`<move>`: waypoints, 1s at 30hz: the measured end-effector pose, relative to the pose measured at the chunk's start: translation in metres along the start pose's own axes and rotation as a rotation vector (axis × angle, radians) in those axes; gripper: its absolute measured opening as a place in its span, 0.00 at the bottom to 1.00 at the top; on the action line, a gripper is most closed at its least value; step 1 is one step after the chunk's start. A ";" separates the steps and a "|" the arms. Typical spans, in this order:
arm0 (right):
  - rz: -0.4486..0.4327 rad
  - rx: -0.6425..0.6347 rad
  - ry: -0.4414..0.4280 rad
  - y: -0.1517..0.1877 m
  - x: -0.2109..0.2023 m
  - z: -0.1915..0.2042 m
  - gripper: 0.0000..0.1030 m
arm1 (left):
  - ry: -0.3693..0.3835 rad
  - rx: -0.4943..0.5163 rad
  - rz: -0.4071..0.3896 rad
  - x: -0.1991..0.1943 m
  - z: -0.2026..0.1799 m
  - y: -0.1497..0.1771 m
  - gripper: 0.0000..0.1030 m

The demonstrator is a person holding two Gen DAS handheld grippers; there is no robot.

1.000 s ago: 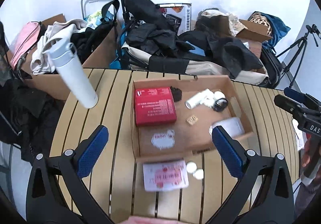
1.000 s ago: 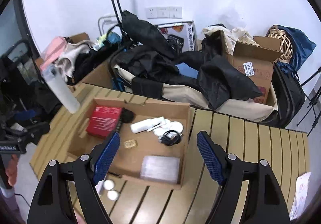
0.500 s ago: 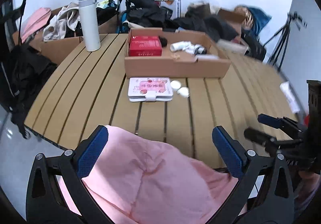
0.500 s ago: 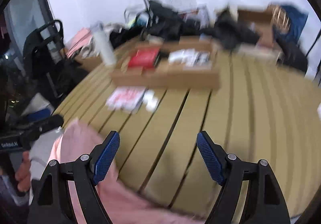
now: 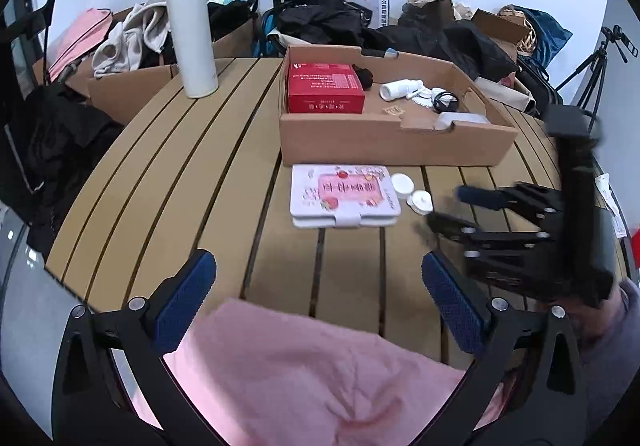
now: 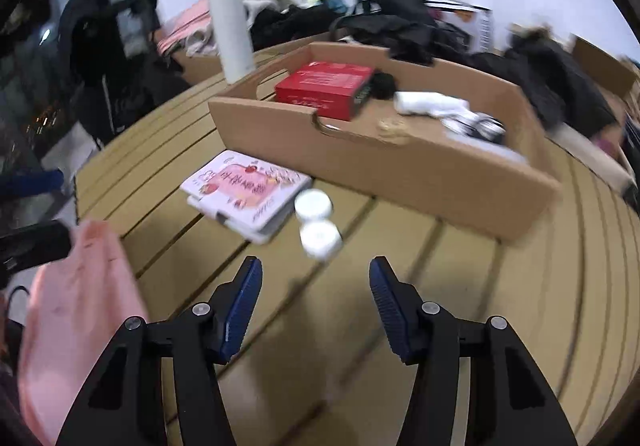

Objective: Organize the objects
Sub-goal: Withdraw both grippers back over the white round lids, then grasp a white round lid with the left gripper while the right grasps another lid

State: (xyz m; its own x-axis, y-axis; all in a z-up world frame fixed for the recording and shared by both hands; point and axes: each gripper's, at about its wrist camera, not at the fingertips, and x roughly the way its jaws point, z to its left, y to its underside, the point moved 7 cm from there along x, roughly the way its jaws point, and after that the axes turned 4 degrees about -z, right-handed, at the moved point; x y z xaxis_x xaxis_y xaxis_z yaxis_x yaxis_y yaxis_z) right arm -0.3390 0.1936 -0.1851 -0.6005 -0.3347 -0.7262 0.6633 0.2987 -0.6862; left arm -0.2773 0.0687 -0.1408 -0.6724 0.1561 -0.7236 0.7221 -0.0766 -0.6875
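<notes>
A shallow cardboard box (image 5: 396,144) (image 6: 384,166) on the slatted table holds a red box (image 5: 324,86) (image 6: 326,88), a white tube (image 5: 400,89) and small items. In front of it lie a flat white and pink case (image 5: 344,194) (image 6: 246,194) and two small white jars (image 5: 412,192) (image 6: 318,222). My left gripper (image 5: 318,286) is open and empty above the table's front edge. My right gripper (image 6: 316,298) (image 5: 460,206) is open and empty, just short of the jars.
A tall white bottle (image 5: 190,32) (image 6: 232,30) stands at the back left of the table (image 5: 192,182). Pink cloth (image 5: 312,378) (image 6: 72,310) lies at the near edge. Bags, clothes and cartons crowd behind the table. A tripod (image 5: 592,62) stands at the right.
Both grippers dropped from above the box to low over the table's near side. The right gripper has moved in toward the two white jars. Both stay open.
</notes>
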 end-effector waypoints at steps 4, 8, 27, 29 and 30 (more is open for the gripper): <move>0.012 -0.073 0.051 0.000 0.025 0.005 0.26 | 0.113 -0.011 0.026 0.020 -0.011 -0.013 0.86; 0.009 0.006 0.068 0.006 0.016 -0.014 0.07 | 0.287 -0.011 0.133 0.049 -0.045 -0.018 0.61; -0.061 0.146 0.040 0.022 -0.027 -0.044 0.68 | 0.316 -0.109 0.232 0.114 -0.061 -0.003 0.48; -0.052 0.104 0.029 0.019 -0.019 -0.034 0.69 | 0.311 -0.147 0.220 0.114 -0.048 -0.004 0.51; -0.045 0.080 0.025 0.016 -0.011 -0.029 0.69 | 0.317 -0.170 0.221 0.115 -0.043 -0.006 0.51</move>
State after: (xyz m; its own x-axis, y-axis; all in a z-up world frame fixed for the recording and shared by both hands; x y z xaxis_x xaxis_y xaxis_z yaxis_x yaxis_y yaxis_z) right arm -0.3348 0.2275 -0.1890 -0.6408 -0.3238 -0.6961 0.6684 0.2107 -0.7133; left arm -0.3517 0.1295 -0.2176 -0.4344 0.4516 -0.7793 0.8775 0.0170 -0.4793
